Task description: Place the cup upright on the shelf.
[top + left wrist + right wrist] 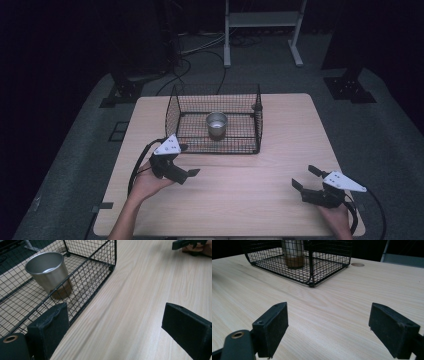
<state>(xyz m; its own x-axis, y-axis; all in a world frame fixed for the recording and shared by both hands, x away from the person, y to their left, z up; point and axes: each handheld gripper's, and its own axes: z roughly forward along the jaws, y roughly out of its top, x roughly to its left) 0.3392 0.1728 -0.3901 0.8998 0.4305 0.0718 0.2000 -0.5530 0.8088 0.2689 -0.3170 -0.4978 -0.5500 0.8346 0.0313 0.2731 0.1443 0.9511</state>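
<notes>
High view: the left claw (pixel 186 161) sits at about 8 o'clock on the tabletop (pixel 250 200), jaws wide apart and holding nothing, just beside the front of the wire basket (pixel 182 105); the right claw (pixel 306 177) at 4 o'clock is likewise spread and empty. A metal cup (pixel 216 124) stands upright inside the basket at 12 o'clock. Right gripper view cuts off the cup's top.

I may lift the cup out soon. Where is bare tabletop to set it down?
Bare wood lies between the left gripper and right gripper, in front of the wire basket, and right of the basket to the table edge. Only the basket, holding the metal cup, is crowded.
</notes>
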